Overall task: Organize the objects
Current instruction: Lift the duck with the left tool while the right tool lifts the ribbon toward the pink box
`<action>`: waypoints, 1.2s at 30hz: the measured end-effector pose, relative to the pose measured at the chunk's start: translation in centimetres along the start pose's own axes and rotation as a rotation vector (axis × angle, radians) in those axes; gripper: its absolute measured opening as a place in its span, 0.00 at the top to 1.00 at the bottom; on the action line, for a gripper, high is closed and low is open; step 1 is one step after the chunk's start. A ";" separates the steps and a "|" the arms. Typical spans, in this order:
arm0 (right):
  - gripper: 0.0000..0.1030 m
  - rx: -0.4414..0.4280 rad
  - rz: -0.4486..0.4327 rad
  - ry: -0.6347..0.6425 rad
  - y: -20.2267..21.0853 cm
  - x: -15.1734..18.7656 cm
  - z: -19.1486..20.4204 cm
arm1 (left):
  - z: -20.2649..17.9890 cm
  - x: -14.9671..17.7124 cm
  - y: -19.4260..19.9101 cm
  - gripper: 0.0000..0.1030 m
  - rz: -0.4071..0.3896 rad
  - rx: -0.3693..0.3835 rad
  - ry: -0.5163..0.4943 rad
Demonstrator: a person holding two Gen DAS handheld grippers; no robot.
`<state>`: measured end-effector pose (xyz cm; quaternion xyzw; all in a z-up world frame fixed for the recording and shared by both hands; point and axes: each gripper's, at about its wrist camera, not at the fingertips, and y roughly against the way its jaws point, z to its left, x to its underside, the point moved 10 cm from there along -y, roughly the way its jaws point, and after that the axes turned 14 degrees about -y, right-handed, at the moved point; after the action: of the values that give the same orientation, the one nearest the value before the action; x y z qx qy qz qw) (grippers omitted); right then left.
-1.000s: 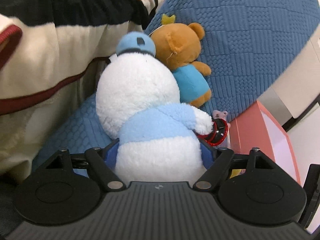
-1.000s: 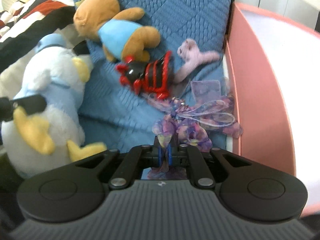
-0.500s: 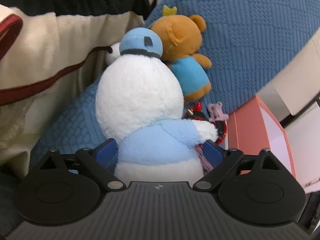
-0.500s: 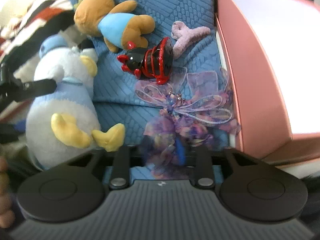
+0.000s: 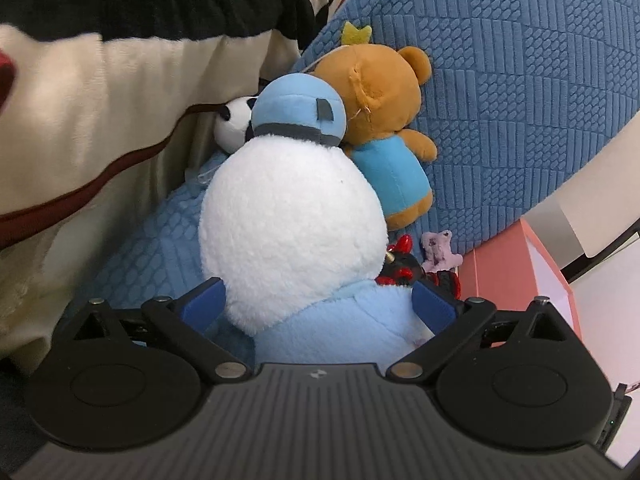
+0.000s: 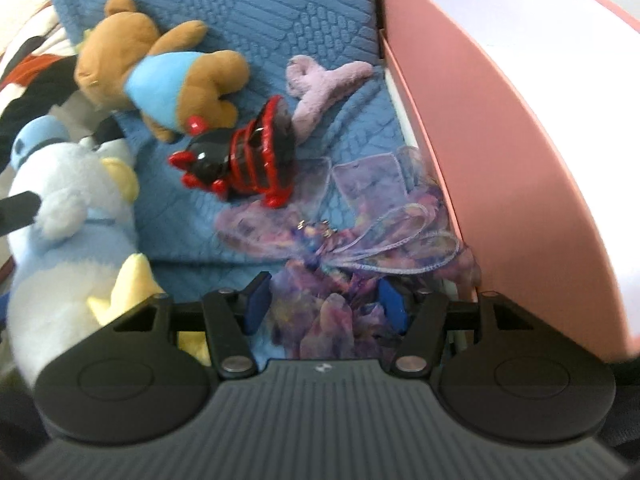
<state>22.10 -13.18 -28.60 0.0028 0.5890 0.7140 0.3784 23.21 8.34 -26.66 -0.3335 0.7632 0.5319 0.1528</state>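
A white duck plush with a blue cap and light blue shirt sits upright on the blue cushion; it also shows in the right wrist view. My left gripper is open, its blue pads on either side of the plush's body. My right gripper is open around the lower part of a purple ribbon bow lying on the cushion. A brown bear, a red-and-black toy and a lilac hair claw lie beyond.
A pink box with a white inside stands at the right of the blue cushion. A striped blanket hangs at the left. A small panda plush peeks out behind the duck.
Both grippers have opened. The left let go of the duck plush and drew back; the right let go of the purple bow, which now lies by the pink box.
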 end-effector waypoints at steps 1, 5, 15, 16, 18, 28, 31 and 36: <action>0.42 0.007 -0.002 0.001 -0.2 -0.1 0.0 | 0.0 0.0 -0.3 0.00 0.005 0.005 0.002; 0.52 0.053 -0.028 0.042 -0.9 -0.4 0.0 | -0.3 0.0 -1.6 0.00 0.022 0.027 0.018; 0.89 0.016 -0.035 0.123 -0.2 0.0 0.7 | -0.8 0.1 -3.3 0.00 0.053 0.058 0.010; 0.89 0.003 -0.036 0.117 0.0 0.1 0.7 | -0.8 0.3 -3.5 0.00 0.070 0.075 0.019; 0.89 -0.014 -0.036 0.113 0.3 0.2 0.7 | -0.4 1.1 -4.4 0.00 0.131 0.143 0.100; 0.89 -0.022 -0.042 0.130 0.8 0.5 0.7 | -1.0 2.2 -5.8 0.00 0.190 0.221 0.171; 0.89 -0.036 -0.029 0.120 1.1 0.5 0.6 | -1.0 1.9 -5.5 0.03 0.169 0.207 0.142; 0.91 -0.068 -0.002 0.124 2.0 0.5 0.9 | -0.9 1.6 -4.4 0.12 0.141 0.205 0.114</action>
<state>21.09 -12.21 -26.90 -0.0548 0.5867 0.7321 0.3417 25.11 5.99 -30.42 -0.2913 0.8426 0.4406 0.1048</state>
